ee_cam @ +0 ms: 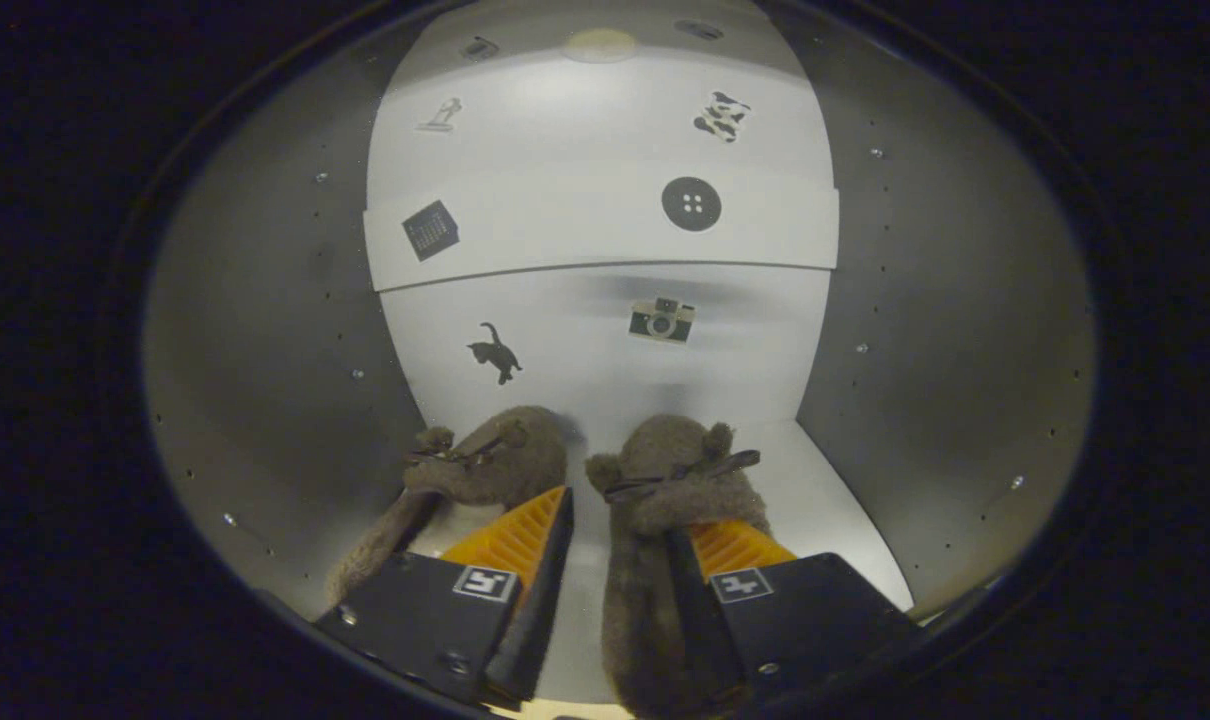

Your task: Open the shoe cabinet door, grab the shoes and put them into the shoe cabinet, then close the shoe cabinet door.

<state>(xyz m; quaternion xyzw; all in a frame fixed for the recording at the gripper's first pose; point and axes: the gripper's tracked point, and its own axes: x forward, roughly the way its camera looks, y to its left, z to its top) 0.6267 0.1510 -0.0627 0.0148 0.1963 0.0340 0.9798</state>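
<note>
Two fuzzy brown plush slippers (585,480) lie side by side, toes toward the back wall, on the floor inside the white shoe cabinet (845,500), door open.

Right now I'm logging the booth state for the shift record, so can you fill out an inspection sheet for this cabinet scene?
Surface: white cabinet floor, slippers resting on it.
Job's things: two brown fuzzy slippers, left slipper and right slipper, side by side inside the cabinet, toes toward the back panel.
Clutter: nothing seen.
Gripper: gripper open; the right slipper lies between its fingers, unpressed by both.
Cables: nothing seen.
Surroundings: shelf above, stickers on the back panel, grey side walls with peg holes.
</note>
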